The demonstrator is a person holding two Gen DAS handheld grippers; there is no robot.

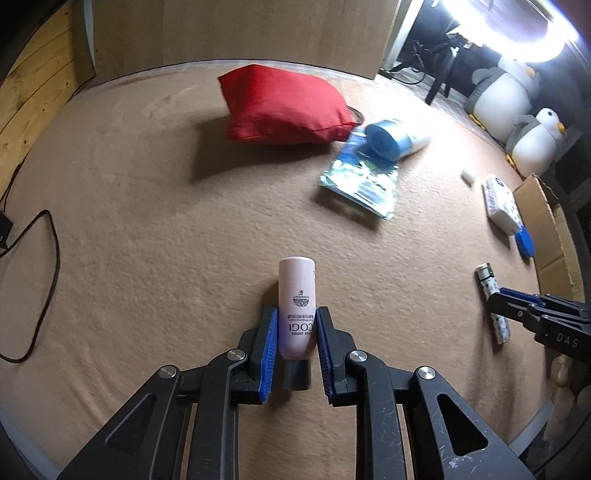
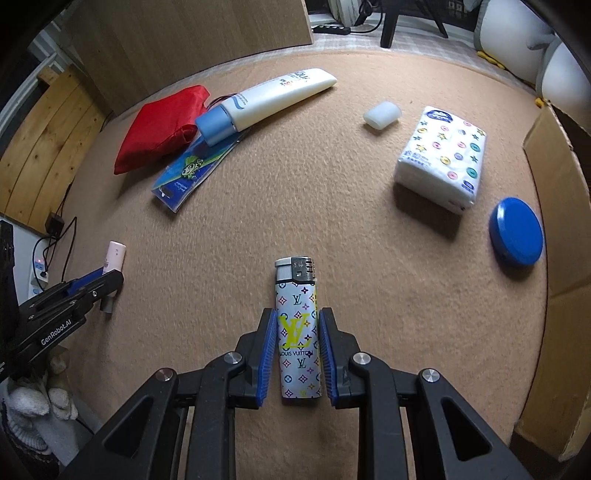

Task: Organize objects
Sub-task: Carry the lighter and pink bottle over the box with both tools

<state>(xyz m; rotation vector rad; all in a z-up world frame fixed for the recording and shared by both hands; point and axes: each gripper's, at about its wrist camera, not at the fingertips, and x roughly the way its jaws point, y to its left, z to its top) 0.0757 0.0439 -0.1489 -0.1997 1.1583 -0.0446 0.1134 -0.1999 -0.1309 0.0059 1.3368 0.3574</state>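
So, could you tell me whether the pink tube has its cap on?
Cap on: the pink tube ends in a dark grey cap, seated between the left hand-held gripper's blue pads.

A tan, short-piled carpet (image 1: 155, 206) covered the floor, bordered by pale wooden planks (image 1: 33, 92) on the left and a plain wood-grain panel (image 1: 236, 29) behind, while harsh white light (image 1: 517, 33) glared from the upper right above dark chair legs (image 1: 439, 74).

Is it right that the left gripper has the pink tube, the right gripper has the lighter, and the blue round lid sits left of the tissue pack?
Not quite. The right wrist view shows the blue round lid right of the tissue pack, beside the cardboard box. The grips are as you said.
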